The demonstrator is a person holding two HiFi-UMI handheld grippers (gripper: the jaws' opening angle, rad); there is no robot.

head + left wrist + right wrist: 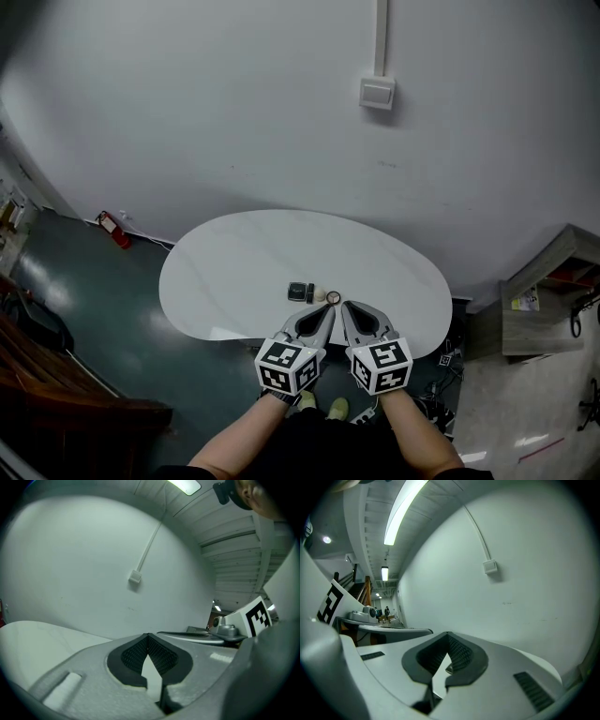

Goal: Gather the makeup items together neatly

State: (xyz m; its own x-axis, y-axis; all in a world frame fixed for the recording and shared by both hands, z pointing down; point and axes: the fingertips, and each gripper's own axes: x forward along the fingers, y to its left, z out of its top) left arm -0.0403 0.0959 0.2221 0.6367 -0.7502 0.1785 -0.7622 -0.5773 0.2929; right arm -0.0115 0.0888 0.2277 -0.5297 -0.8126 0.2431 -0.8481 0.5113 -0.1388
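A few small makeup items lie close together near the front of the white oval table: a dark square compact, a pale round item and a small round ringed item. My left gripper and right gripper are held side by side just in front of them, above the table's front edge. Both are shut with nothing between the pads. In the left gripper view the left gripper has its tips touching. The right gripper looks the same in its own view, and a bit of the ringed item shows through the gap below.
A white wall with a switch box and conduit stands behind the table. A red fire extinguisher lies on the floor at the left. A wooden shelf unit stands at the right, dark furniture at the lower left.
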